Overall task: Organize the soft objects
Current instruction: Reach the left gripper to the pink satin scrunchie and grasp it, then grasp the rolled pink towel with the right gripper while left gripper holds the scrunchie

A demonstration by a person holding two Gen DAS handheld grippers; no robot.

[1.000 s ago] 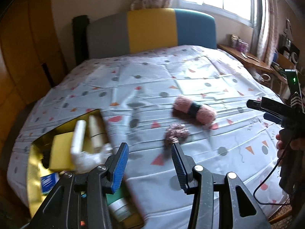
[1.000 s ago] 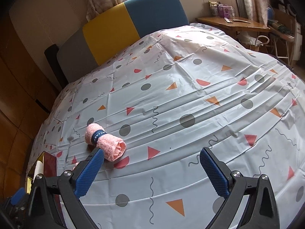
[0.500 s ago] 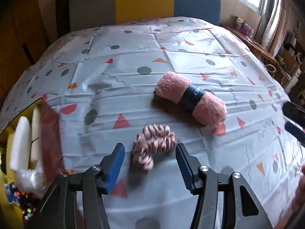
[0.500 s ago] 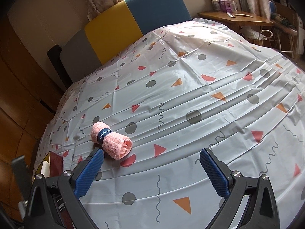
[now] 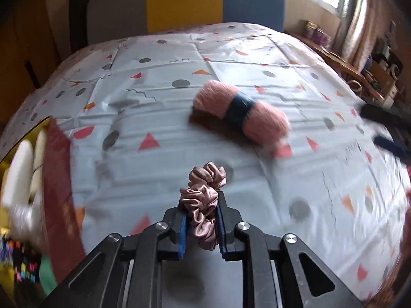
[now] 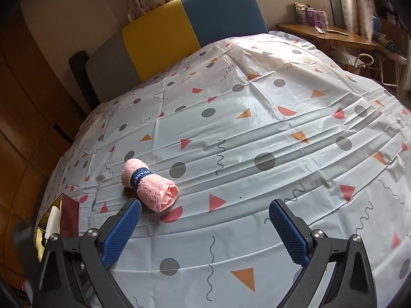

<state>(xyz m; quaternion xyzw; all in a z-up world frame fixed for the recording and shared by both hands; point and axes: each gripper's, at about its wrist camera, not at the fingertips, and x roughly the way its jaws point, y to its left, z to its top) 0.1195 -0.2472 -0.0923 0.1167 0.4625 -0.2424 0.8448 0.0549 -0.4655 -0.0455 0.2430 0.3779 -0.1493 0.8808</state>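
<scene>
A dusky-pink satin scrunchie is pinched between the blue pads of my left gripper, which is shut on it just above the patterned bed cover. Beyond it lies a rolled pink towel with a dark blue band. In the right wrist view the same towel rests just ahead of the left finger of my right gripper. That gripper is wide open with nothing between its fingers.
An open gold box with a red flap sits at the bed's left edge, holding white rolls and other items. A grey, yellow and blue headboard stands behind. A cluttered wooden desk runs along the right.
My left gripper came down over the scrunchie and closed on it. The right gripper stayed where it was, still open.
</scene>
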